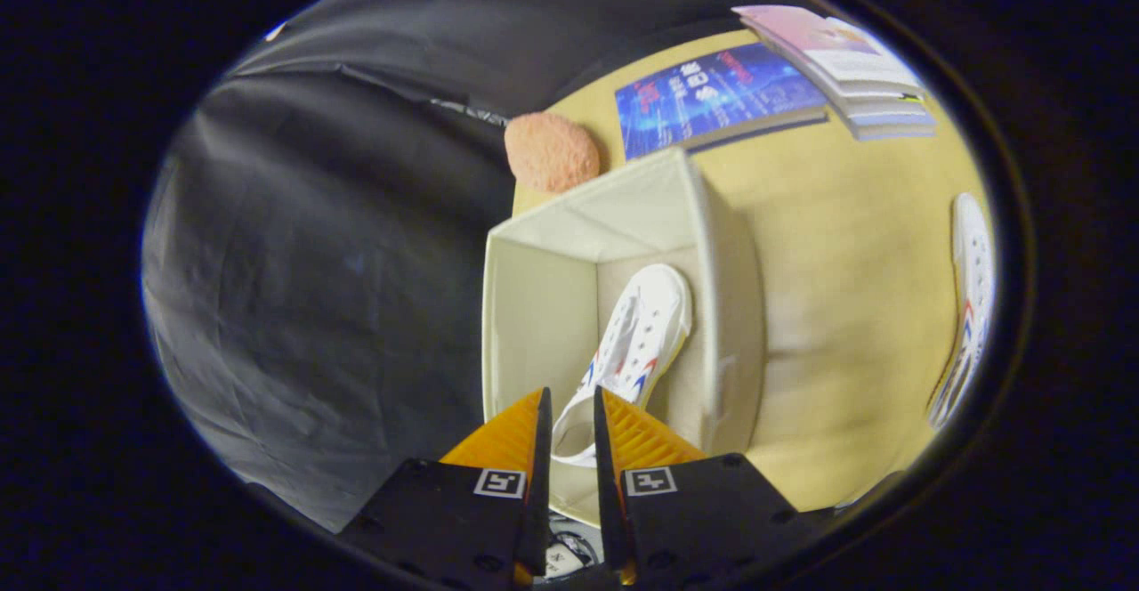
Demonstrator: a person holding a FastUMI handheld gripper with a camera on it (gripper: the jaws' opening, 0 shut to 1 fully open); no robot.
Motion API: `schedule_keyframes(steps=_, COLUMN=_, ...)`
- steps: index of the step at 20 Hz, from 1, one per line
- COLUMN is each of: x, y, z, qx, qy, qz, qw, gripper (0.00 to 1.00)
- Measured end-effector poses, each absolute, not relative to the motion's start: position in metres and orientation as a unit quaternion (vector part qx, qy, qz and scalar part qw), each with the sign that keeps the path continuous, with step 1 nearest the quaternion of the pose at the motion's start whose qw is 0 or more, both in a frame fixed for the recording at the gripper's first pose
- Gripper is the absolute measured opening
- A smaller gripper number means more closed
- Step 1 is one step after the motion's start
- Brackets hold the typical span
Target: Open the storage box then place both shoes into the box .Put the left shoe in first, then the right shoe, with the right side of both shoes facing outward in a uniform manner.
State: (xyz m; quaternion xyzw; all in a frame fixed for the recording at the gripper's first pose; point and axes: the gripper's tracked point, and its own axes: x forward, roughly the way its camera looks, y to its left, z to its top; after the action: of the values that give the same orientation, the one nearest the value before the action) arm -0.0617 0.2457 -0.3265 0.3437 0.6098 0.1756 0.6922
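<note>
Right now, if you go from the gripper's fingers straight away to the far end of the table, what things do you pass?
gripper with the heel of the white shoe between its fingers → that shoe lying inside the open storage box → fuzzy orange ball beyond the box → blue book → stack of books.

The box (552,306) is cream all over, walls and floor alike. The shoe (642,328) inside it, with the gripper (569,417) closed on its heel collar, is white with red and blue stripes, and so is the second shoe (970,306) on the yellow table (854,244). A fuzzy peach-orange ball (552,152), a blue book (716,97) with red lettering, and a pink-and-white stack of books (845,66).
</note>
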Motion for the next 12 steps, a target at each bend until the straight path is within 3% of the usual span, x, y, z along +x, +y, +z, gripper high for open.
schedule_keyframes(steps=6, x=-0.034, y=0.137, z=-0.325, qx=0.369, qy=0.559, qz=0.092, qw=0.737, gripper=0.26)
schedule_keyframes(steps=12, x=-0.065, y=0.033, z=-0.373, qx=0.336, qy=0.564, qz=0.001, qw=0.754, gripper=0.26)
